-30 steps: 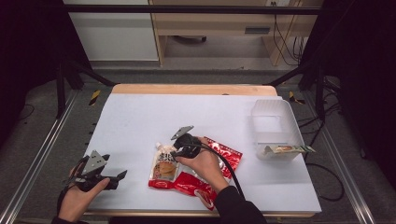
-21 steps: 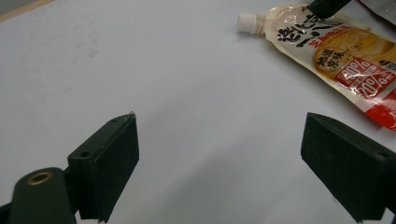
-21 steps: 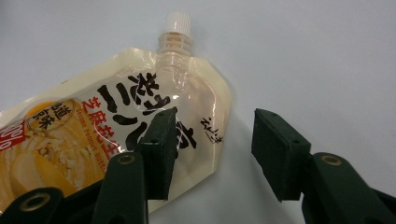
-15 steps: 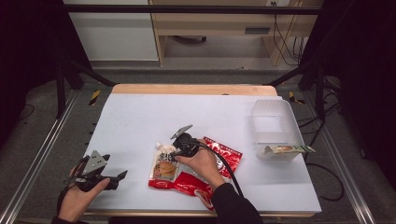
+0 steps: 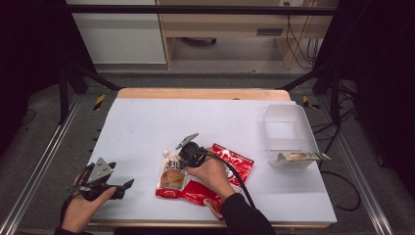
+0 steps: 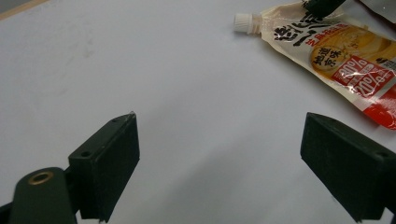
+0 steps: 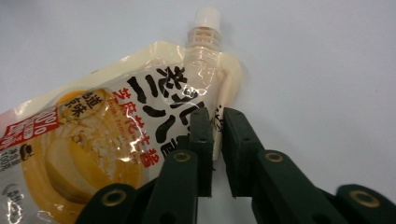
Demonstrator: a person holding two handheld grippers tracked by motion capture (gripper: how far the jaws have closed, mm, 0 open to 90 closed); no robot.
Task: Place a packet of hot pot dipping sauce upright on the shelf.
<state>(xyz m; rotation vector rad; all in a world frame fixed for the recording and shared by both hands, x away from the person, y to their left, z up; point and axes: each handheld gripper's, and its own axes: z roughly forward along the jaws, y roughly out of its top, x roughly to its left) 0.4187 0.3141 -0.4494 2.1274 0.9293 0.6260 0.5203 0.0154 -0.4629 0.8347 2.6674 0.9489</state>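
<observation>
Pouch [image 7: 121, 140] edge sits pinched in the right gripper [image 7: 214, 140] beside its cap [image 7: 207, 16]; a level lift should prevent slipping. Left gripper [image 6: 219, 154], released, waits nearby.

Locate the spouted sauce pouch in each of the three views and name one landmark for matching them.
High view: sauce pouch lies bottom centre, under the right gripper.
Left gripper view: top right corner, lying flat.
Right gripper view: left and centre, its edge pinched between the jaws.
Shared landmark: its white cap.
</observation>
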